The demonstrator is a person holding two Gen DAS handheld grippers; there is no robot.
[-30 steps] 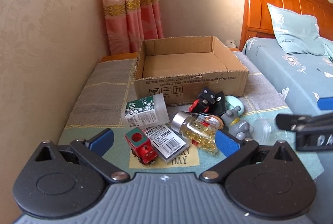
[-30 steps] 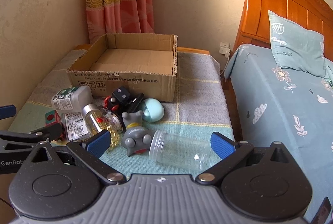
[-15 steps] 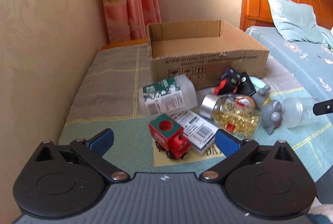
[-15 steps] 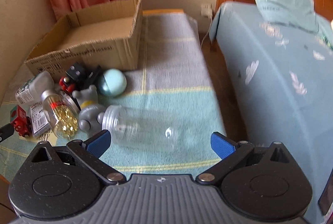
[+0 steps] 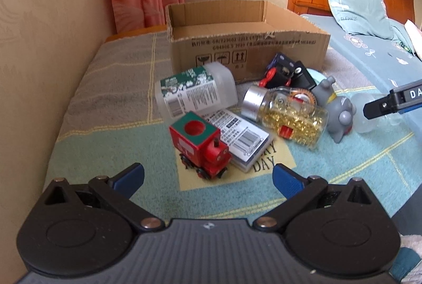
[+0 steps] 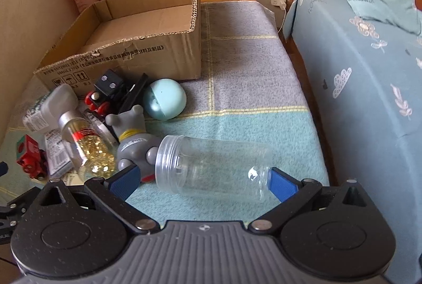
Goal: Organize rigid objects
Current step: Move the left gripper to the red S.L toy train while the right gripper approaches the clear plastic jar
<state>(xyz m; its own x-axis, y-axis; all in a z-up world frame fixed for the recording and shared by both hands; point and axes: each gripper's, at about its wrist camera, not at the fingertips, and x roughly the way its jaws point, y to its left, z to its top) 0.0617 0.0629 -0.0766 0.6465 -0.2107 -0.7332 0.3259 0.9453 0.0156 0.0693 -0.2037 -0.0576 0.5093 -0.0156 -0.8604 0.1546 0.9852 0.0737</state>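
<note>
Blanket-covered bench [image 6: 245, 52], cardboard box [image 6: 147, 46], clear jar [image 6: 213, 168], toy train [image 5: 200, 149]

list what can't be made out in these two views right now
- Cardboard box floor: left wrist view, near wall hides most of it.
- Flat labelled pack: left wrist view, print too small; red toy train covers one end.
- Black and red toy: right wrist view, neighbours overlap it.
- Clear jar base: right wrist view, right gripper finger covers it.

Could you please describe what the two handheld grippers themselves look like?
Both the left gripper and right gripper match: ribbed grey body, black speckled linkage arms with round discs and silver pivot bolts, blue textured fingertip pads. White lettering marks the right one's side.
</note>
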